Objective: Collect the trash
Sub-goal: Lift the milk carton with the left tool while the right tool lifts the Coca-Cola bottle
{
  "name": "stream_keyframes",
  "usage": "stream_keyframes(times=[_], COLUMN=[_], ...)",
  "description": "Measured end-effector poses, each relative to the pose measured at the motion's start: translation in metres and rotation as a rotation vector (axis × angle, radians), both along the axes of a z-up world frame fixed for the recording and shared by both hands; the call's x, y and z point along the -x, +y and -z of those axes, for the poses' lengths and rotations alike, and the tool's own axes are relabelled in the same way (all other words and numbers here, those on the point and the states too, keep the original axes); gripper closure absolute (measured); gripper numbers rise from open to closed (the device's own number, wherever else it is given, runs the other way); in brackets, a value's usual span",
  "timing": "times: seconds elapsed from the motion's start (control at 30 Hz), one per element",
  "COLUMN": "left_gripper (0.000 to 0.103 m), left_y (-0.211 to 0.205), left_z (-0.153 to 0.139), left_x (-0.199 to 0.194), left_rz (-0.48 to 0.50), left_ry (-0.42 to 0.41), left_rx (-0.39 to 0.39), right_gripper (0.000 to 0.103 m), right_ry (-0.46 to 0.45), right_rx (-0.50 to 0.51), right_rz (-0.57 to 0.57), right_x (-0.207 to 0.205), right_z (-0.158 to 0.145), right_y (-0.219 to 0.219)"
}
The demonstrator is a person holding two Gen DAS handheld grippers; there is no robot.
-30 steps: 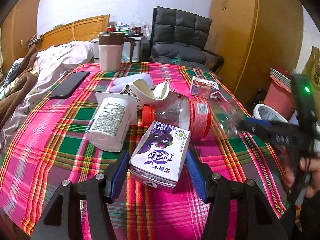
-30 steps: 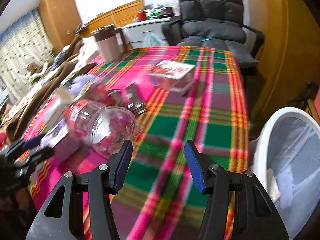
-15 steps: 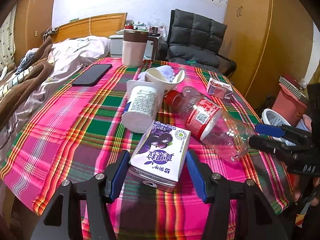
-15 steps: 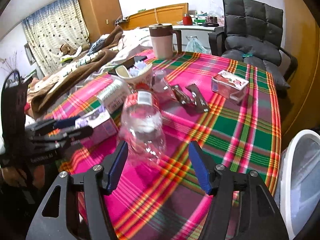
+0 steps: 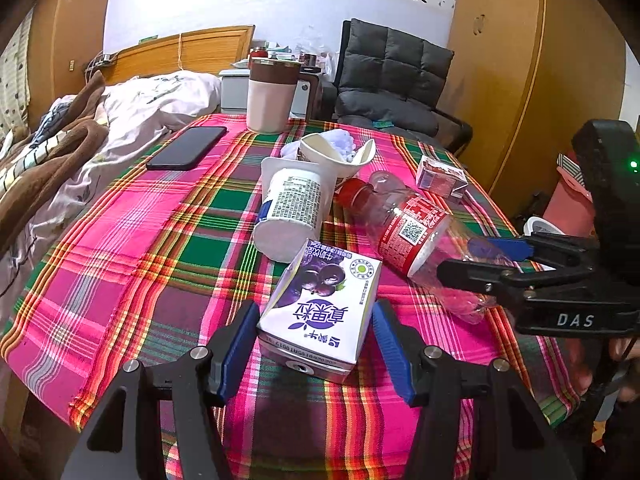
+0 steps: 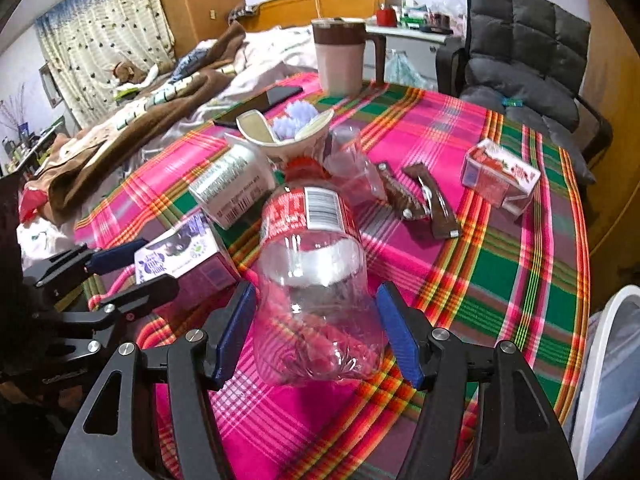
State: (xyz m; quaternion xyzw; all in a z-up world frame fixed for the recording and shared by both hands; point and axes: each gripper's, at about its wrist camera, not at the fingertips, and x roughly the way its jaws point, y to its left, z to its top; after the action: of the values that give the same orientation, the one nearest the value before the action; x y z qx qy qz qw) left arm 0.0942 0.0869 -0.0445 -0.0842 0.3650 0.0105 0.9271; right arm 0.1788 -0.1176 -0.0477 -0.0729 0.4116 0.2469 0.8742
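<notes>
My left gripper (image 5: 316, 344) is shut on a purple milk carton (image 5: 320, 312), held over the near edge of the plaid table (image 5: 120, 248). My right gripper (image 6: 316, 332) is open, its fingers around the base of a clear plastic bottle (image 6: 316, 264) with a red label that lies on the table. The bottle also shows in the left wrist view (image 5: 416, 236), with the right gripper (image 5: 484, 260) at its base. A white yogurt cup (image 5: 292, 208), a crushed paper cup (image 5: 340, 156) and a small red carton (image 5: 440, 176) lie behind.
A pink mug (image 5: 272, 96) and a black phone (image 5: 188, 148) are at the far side. Brown wrappers (image 6: 424, 200) lie right of the bottle. A white bin (image 6: 608, 380) stands off the table's right edge. A grey chair (image 5: 392, 88) and a bed (image 5: 80, 136) are behind.
My right gripper has moved in until its open fingers sit around the bottle's base. My left gripper has pulled back and up from the table, still holding the purple carton.
</notes>
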Motion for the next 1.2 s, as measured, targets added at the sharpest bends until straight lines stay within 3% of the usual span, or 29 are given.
stream_keyframes(times=[0.13, 0.23, 0.3, 0.5, 0.93, 1.2], left_gripper=[0.044, 0.044, 0.048, 0.049, 0.05, 0.05], left_y=[-0.003, -0.005, -0.009, -0.018, -0.049, -0.07], left_z=[0.001, 0.016, 0.016, 0.01, -0.01, -0.019], left_x=[-0.007, -0.016, -0.015, -0.01, 0.007, 0.01], left_rz=[0.022, 0.058, 0.052, 0.054, 0.118, 0.164], left_ry=[0.02, 0.097, 0.081, 0.044, -0.006, -0.018], left_rx=[-0.011, 0.041, 0.004, -0.01, -0.017, -0.014], right_gripper=[0.039, 0.039, 0.039, 0.04, 0.04, 0.04], right_ry=[0.023, 0.011, 0.005, -0.01, -0.057, -0.075], right_rx=[-0.016, -0.014, -0.024, -0.055, -0.12, -0.101], right_rz=[0.02, 0.037, 0.056, 0.118, 0.243, 0.268], right_x=[0.003, 0.01, 0.015, 0.032, 0.061, 0.071], right_z=[-0.002, -0.003, -0.004, -0.003, -0.011, -0.008], right_y=[-0.007, -0.011, -0.016, -0.034, -0.068, -0.073])
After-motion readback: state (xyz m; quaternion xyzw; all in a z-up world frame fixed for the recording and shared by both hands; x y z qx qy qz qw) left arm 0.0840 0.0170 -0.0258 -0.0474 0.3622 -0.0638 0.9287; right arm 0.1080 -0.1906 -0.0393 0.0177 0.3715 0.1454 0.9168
